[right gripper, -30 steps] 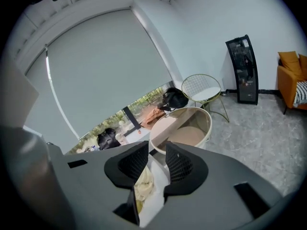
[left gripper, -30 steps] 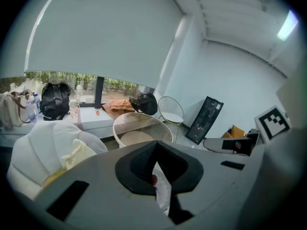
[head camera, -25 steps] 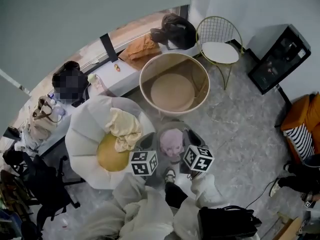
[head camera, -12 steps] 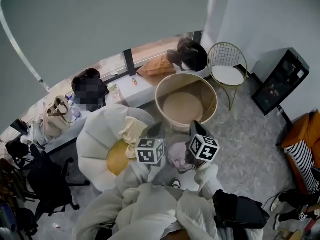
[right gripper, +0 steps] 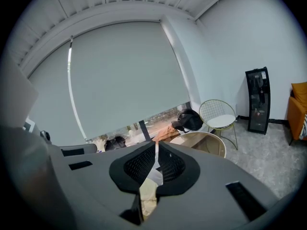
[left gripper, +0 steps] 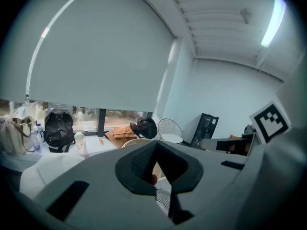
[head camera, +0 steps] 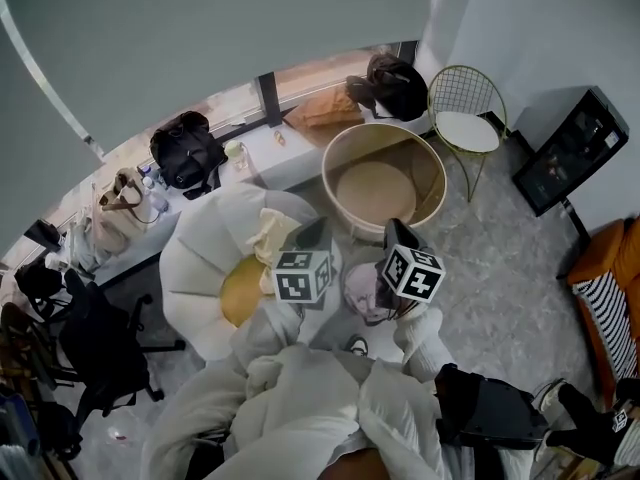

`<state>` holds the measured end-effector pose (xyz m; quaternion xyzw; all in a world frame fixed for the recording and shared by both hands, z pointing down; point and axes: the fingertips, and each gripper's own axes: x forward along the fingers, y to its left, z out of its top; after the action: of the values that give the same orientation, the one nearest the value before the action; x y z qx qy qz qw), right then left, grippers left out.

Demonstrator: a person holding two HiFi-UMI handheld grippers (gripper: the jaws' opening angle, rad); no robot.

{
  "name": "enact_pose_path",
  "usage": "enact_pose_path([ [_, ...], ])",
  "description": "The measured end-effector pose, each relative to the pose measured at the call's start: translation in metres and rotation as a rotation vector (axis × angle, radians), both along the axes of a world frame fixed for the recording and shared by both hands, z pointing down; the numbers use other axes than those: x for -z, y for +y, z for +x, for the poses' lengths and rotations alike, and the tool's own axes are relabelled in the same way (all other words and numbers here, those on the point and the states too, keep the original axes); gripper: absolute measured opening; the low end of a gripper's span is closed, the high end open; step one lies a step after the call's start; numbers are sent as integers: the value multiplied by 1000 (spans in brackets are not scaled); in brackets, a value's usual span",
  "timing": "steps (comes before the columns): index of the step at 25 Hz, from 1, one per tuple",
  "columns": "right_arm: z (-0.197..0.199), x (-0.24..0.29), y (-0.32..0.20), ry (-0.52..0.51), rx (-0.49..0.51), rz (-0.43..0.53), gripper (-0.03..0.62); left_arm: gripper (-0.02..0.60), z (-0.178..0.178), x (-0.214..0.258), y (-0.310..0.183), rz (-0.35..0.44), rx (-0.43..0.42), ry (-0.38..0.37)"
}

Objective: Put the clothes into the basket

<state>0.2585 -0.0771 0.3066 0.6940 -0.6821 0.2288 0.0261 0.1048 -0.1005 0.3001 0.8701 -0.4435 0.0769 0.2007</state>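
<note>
While aloft nr basket (head camera: 431, 178), pale pink garment (head camera: 362, 290), bunched & limp.

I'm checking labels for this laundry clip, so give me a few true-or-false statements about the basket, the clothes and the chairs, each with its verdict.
1. The round basket has no clothes in it. True.
2. The pink garment lies inside the basket. False: it is outside the basket, close in front of the person.
3. A cream cloth lies on the white chair. True.
4. The gold wire chair lies tipped over. False: it stands upright beside the basket.
</note>
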Motion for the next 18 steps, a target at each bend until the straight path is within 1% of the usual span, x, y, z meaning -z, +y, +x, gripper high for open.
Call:
enact_pose_path([
  [5, 1, 3, 0, 7, 1, -1, 35, 6, 4, 1, -1, -8, -14, 7],
  [9, 4, 5, 1, 10, 2, 2, 35, 5, 4, 5, -3, 28, 5, -12],
  [13, 6, 4, 1, 11, -1, 1, 35, 6, 6, 4, -6, 4, 19, 10],
  [18, 8, 1, 3, 10, 1, -11, 35, 6, 4, 0, -5, -11, 42, 15],
])
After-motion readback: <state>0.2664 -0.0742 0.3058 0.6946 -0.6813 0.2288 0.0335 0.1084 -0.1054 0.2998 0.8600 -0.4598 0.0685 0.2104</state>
